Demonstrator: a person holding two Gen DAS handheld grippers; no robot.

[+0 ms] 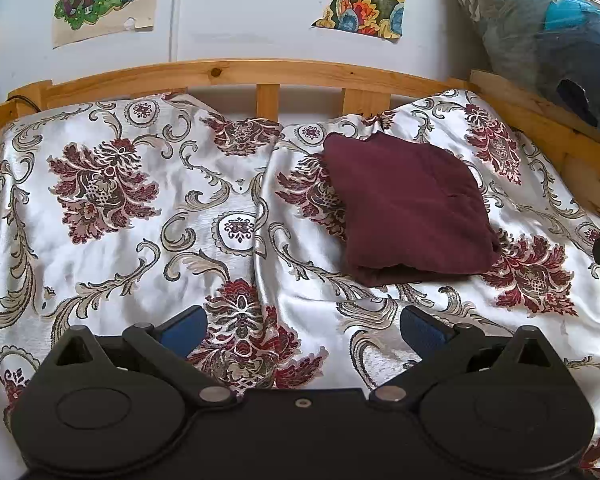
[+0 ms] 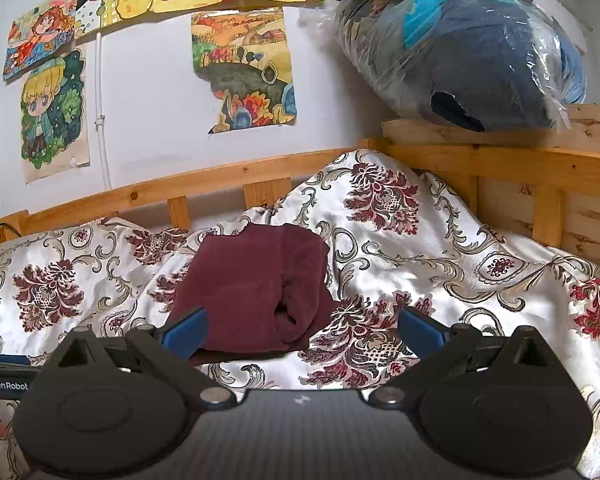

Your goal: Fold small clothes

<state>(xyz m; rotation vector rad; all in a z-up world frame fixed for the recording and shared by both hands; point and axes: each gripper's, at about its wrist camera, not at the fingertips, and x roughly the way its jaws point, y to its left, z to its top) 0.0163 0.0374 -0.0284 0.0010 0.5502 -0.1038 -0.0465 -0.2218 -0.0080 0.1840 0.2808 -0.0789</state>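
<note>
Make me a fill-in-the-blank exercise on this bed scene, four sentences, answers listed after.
1. The folded garment lying on the bedspread is ____ in colour.
2. Both the left gripper and the right gripper have their jaws ____.
3. The bed frame behind the bedspread is made of ____.
4. The blue bundle resting on the frame's corner is wrapped in clear ____.

Missing words: maroon; open; wood; plastic
</note>
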